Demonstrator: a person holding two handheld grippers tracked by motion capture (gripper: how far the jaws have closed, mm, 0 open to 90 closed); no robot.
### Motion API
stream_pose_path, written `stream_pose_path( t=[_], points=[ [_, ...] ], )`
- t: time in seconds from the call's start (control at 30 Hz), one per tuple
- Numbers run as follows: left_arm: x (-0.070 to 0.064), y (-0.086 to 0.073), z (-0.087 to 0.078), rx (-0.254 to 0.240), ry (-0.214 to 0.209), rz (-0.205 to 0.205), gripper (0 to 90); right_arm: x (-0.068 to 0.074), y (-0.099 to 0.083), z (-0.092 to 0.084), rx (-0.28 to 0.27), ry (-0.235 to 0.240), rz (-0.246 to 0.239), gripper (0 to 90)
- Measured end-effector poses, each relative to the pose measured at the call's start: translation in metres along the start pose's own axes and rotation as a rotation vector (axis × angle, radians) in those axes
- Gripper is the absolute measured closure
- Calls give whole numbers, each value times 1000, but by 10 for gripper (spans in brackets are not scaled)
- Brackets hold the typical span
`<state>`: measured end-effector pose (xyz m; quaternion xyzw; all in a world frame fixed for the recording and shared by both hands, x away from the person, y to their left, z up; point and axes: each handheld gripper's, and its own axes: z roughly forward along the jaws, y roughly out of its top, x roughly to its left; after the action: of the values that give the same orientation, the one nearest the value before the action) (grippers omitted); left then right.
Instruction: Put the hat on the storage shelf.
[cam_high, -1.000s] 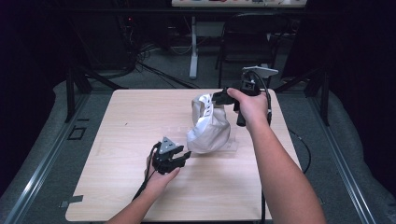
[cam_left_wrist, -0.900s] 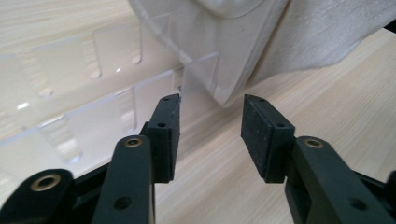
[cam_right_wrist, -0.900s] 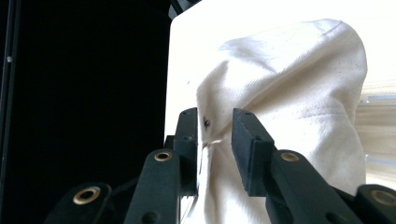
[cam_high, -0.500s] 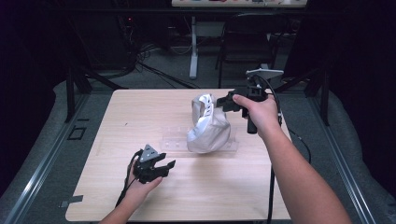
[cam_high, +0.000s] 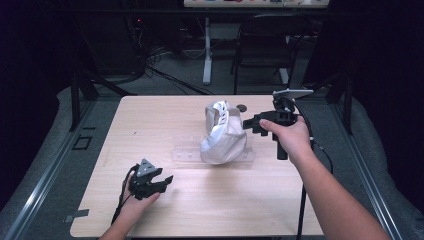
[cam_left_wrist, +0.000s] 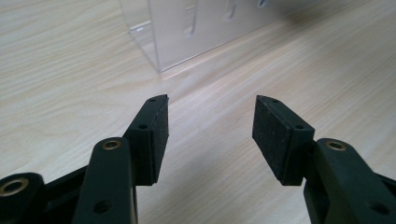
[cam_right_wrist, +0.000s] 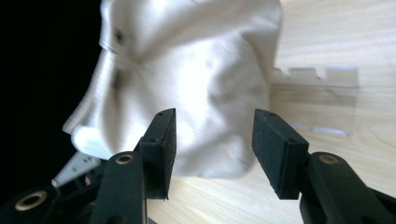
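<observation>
Left hand-held gripper (cam_high: 167, 181) withdrawn toward table (cam_high: 150, 120) edge, jaws just opened, empty.

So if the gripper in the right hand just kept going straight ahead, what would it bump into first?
Most likely the white cap hanging on the clear stand. The right gripper, jaws open and empty, points at its soft side; the gap looks short, though depth is unclear.

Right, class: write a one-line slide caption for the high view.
Both grippers, left and right, open and apart from a white cap hung on a clear stand.
</observation>
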<state>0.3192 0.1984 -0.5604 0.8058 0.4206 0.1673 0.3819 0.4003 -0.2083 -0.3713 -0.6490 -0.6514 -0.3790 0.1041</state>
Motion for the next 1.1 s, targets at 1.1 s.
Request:
stream_pose_path(
  t=[1.1],
  points=[
    [10,-5,5,18,25,-35,447,-77,-127,48,-83,-121,-239,481]
  ],
)
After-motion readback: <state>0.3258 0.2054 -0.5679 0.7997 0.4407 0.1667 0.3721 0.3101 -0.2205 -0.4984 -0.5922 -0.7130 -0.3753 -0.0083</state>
